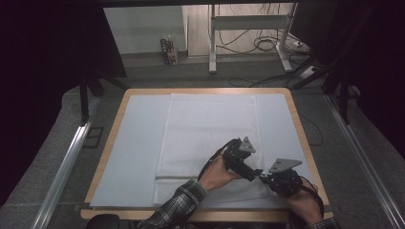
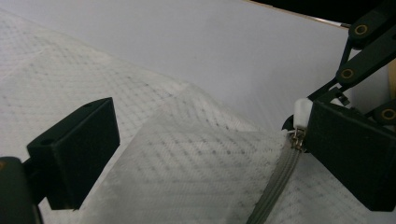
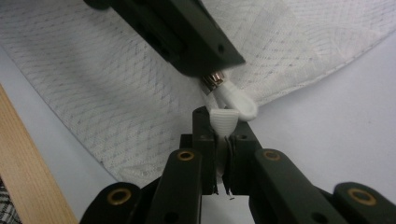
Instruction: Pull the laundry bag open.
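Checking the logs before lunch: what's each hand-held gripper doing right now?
Left hand-held gripper: open, jaws astride the mesh bag.
Right hand-held gripper: closed on the bag's white end tab.

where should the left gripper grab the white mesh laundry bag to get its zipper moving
On the white mesh laundry bag, take the small metal zipper slider with its white pull tab, coming from the closed grey zipper's side. The shut right gripper pinches a white ribbed tab at that corner, anchoring it. The open left gripper straddles the raised fold, one jaw beside the slider.
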Demonstrator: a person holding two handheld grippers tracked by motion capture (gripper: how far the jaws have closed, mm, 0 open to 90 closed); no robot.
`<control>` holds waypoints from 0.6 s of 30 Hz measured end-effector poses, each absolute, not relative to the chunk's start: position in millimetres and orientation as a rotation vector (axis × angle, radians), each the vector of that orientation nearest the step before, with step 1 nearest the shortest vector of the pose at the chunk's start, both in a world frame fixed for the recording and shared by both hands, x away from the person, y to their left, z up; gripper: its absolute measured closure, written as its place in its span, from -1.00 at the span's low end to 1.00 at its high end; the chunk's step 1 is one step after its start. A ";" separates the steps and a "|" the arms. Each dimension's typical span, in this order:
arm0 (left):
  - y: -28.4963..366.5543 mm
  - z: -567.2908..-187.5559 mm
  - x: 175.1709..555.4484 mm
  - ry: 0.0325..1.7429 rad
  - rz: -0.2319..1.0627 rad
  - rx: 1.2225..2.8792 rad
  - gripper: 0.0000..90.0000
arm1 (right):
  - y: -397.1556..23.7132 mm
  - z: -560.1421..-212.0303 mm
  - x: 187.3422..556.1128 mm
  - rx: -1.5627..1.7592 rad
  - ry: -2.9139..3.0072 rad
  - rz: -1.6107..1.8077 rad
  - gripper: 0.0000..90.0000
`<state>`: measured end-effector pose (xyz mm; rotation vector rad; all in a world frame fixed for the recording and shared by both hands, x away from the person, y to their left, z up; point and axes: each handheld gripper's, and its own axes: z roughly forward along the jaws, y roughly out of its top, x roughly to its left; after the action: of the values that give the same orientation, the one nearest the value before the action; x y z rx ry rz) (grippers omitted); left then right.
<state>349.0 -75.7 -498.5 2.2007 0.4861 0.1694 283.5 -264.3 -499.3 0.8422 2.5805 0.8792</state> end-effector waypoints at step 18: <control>-75.2 -498.4 353.9 0.541 0.248 2.225 -0.90 | -263.6 -499.9 283.4 0.828 2.586 0.858 0.87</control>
<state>353.9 -75.2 -498.4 2.2248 0.5406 0.2484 283.4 -263.6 -499.9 0.8276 2.5863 0.8575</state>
